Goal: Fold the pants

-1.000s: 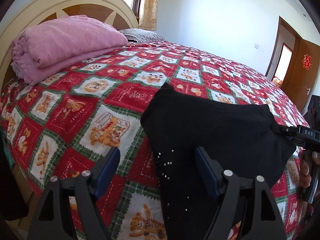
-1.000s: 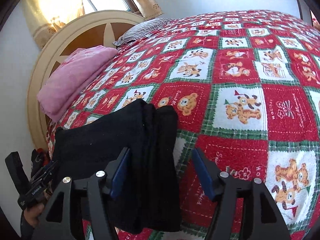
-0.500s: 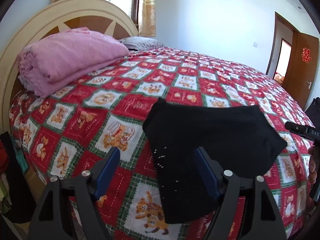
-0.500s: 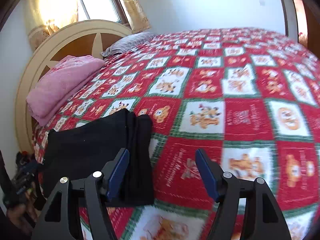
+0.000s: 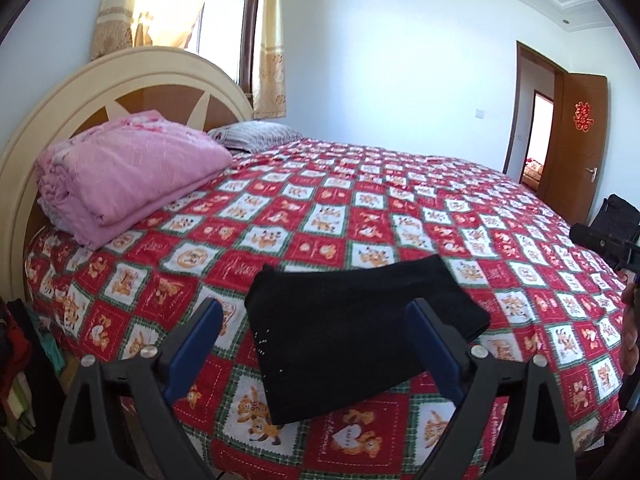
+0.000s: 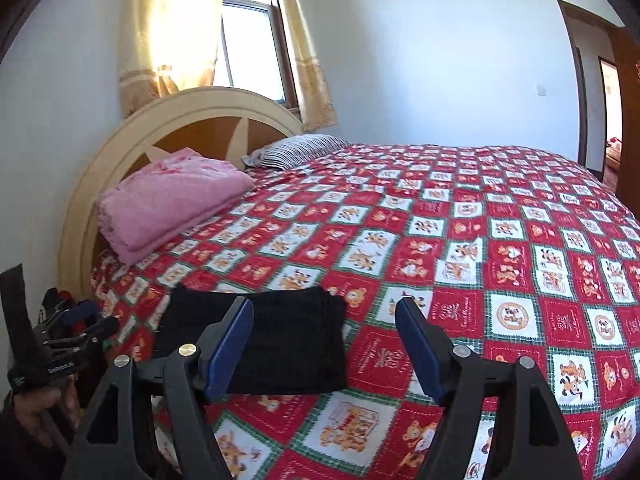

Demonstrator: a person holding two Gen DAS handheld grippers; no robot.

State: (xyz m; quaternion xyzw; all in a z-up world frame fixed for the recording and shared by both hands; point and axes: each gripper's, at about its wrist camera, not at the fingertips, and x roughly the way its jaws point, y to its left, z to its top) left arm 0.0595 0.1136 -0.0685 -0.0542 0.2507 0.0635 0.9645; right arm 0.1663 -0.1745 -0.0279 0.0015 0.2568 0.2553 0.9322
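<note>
Left wrist view shows the left claw [image 5: 316,344] spread wide above the near edge of the bed [image 5: 400,208], its blue pads [image 5: 196,348] apart with nothing pinched; its jaws have just been opening. Folded into a compact black rectangle, the pants [image 5: 352,336] lie flat on the red patchwork bedspread near the bed's near edge, seen between the pads but lower down and not touched by them. Far left, a folded pink blanket [image 5: 132,176] rests against the cream headboard [image 5: 120,76], with a striped pillow [image 5: 256,136] just beside it to the right. At the right edge part of the right claw's body [image 5: 600,240] shows, and a brown door [image 5: 576,140] stands open on the far right wall. From the right wrist view, the right claw [image 6: 324,344] is likewise spread with nothing between its pads, its jaws having just been opening; the pants [image 6: 292,340] lie on the bedspread behind its left pad. Low at the left edge a hand [image 6: 36,408] grips the other tool, and a curtained window [image 6: 240,32] sits above the headboard.
</note>
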